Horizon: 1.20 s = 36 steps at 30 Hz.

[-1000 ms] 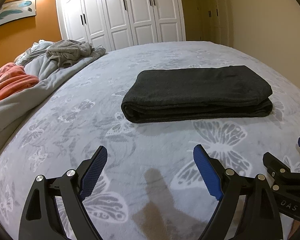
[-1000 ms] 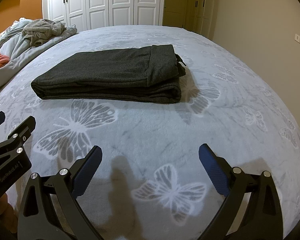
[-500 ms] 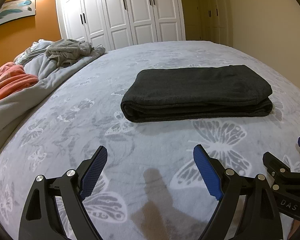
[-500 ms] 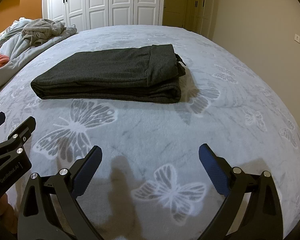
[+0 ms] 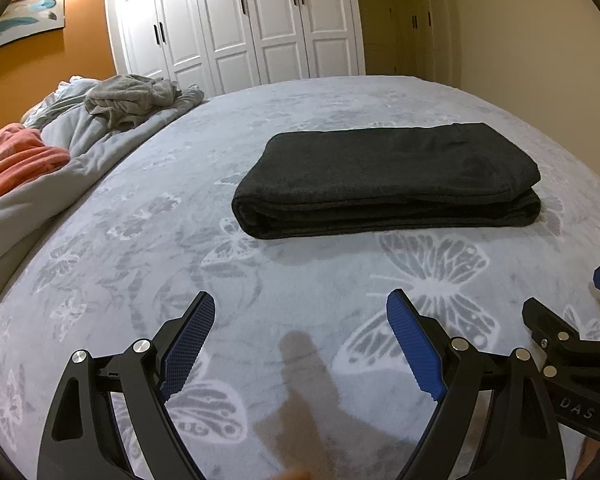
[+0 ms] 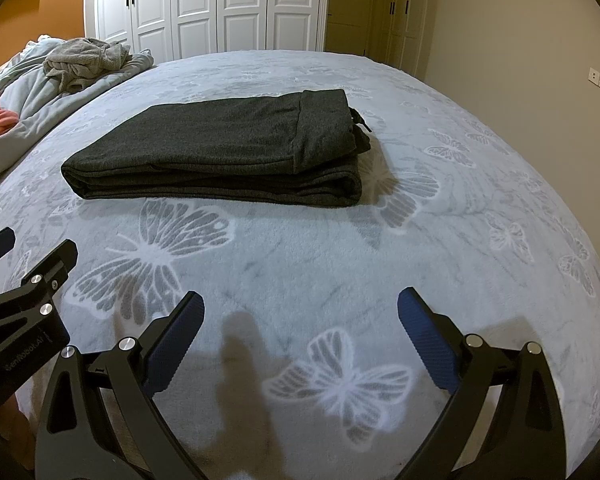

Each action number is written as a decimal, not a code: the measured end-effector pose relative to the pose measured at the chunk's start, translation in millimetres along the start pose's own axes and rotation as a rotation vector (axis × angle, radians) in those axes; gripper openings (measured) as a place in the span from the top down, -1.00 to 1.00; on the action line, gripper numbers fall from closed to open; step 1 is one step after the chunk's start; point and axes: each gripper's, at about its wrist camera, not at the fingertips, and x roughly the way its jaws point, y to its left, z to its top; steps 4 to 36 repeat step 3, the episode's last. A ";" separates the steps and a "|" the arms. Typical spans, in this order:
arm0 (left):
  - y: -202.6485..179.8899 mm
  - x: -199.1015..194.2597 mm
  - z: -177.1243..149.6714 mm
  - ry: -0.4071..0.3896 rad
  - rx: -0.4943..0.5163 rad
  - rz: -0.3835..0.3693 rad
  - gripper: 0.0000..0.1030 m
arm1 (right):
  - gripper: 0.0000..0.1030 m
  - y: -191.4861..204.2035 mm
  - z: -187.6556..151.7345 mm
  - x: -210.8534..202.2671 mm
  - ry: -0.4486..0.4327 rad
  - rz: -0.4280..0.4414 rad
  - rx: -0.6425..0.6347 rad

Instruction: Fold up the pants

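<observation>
Dark grey pants (image 5: 388, 180) lie folded in a neat rectangular stack on the bed; they also show in the right wrist view (image 6: 228, 152), waistband and drawstring at the right end. My left gripper (image 5: 300, 312) is open and empty, held near the bed's front edge, well short of the pants. My right gripper (image 6: 300, 312) is open and empty too, at about the same distance. Each gripper shows at the edge of the other's view: the right one (image 5: 572, 344), the left one (image 6: 24, 280).
The bed has a grey butterfly-print blanket (image 5: 140, 240). A rumpled grey duvet with a grey garment (image 5: 132, 100) and a pink cloth (image 5: 16, 156) lie at the left. White wardrobe doors (image 5: 240, 24) stand behind the bed; a wall is at the right.
</observation>
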 end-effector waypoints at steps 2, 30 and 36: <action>-0.6 0.1 0.1 0.002 0.000 0.003 -0.66 | -0.85 -0.4 0.2 0.4 0.000 0.001 0.000; -0.4 0.2 0.1 0.003 0.000 0.000 -0.66 | -0.85 0.0 0.0 0.1 0.000 0.000 0.000; -0.4 0.2 0.1 0.003 0.000 0.000 -0.66 | -0.85 0.0 0.0 0.1 0.000 0.000 0.000</action>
